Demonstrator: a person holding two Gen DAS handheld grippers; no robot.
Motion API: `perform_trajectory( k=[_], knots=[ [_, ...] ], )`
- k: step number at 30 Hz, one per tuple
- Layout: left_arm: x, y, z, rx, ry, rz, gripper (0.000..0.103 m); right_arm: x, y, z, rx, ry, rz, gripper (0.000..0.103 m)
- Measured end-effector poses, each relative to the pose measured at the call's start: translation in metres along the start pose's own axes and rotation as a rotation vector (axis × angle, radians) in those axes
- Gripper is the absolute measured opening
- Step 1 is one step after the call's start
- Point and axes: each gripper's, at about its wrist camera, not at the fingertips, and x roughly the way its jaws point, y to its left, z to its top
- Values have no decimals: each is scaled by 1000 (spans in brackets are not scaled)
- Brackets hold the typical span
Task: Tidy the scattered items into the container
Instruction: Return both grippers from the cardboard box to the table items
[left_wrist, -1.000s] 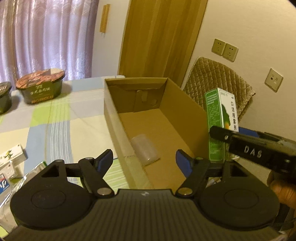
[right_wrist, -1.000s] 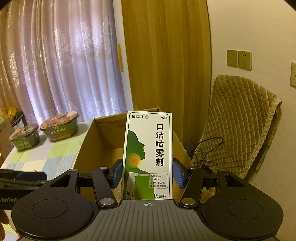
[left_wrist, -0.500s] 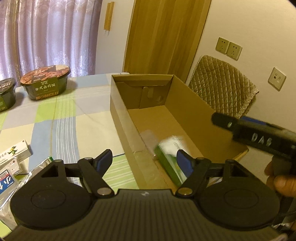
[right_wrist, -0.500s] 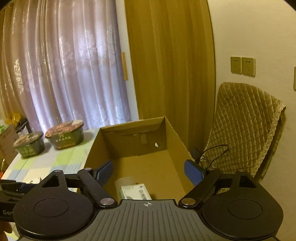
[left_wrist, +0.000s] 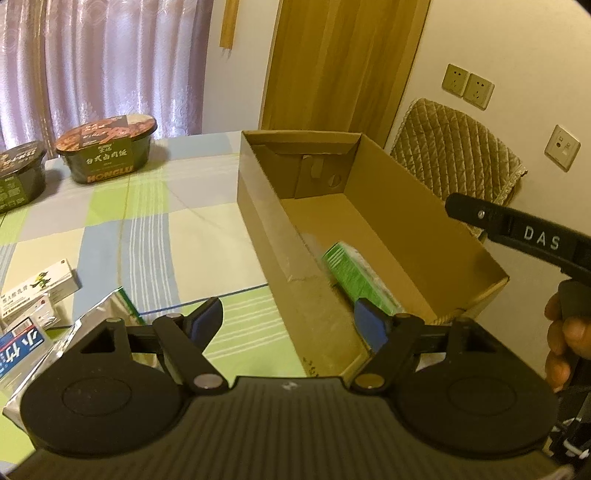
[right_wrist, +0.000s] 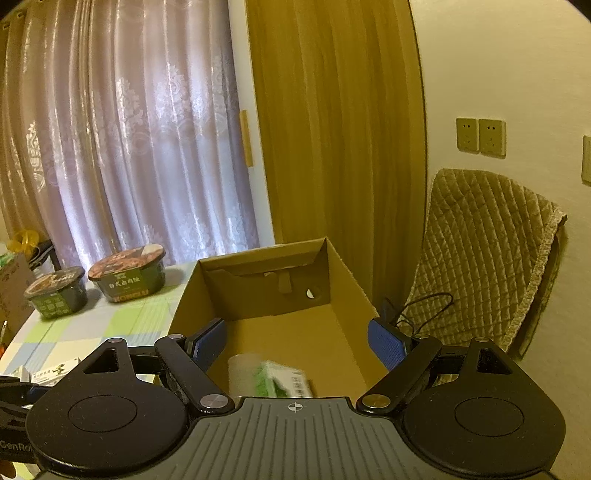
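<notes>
Counter (left_wrist: 155, 225): carrying everything under a checked cloth of green, blue and cream squares.
Cardboard box (left_wrist: 469, 243): sitting open-topped along the counter's right edge, its long axis running away from the cameras; the container for the task.
Chair (right_wrist: 491, 251): standing beyond the counter's right edge, wearing a quilted cover.
Noodle bowls: the nearer one (left_wrist: 107, 147) and a second (left_wrist: 20, 171) are sitting close together near the far left corner of the counter, lids on.
Right gripper (right_wrist: 297, 341): hovering above the near end of the box with its blue-padded jaws spread wide and nothing between them; a hand (left_wrist: 565, 343) is gripping its handle.
Left gripper (left_wrist: 288, 323): hanging over the box's near left wall, jaws likewise wide apart and holding nothing.
Foil pouch (left_wrist: 96, 321): lying at the near left edge of the counter, partly hidden by the left gripper.
Green-and-white carton (left_wrist: 358, 277): lying on its side on the box floor near the near end, close to the left wall, blurred in both views.
Translucent cup (right_wrist: 242, 373): lying in the box, touching the carton.
Small white box (left_wrist: 40, 288): resting flat at the counter's left edge, with other small packets just beside it.
</notes>
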Motion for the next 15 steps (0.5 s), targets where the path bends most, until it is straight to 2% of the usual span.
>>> perform_trajectory(
  k=[11, 15],
  knots=[
    [-16, 29, -23, -28, 46, 75, 79, -2, 29, -3, -70, -14, 61, 89],
    [-33, 49, -40, -23, 60, 129, 79, -8, 50, -6, -114, -32, 118, 89]
  ],
)
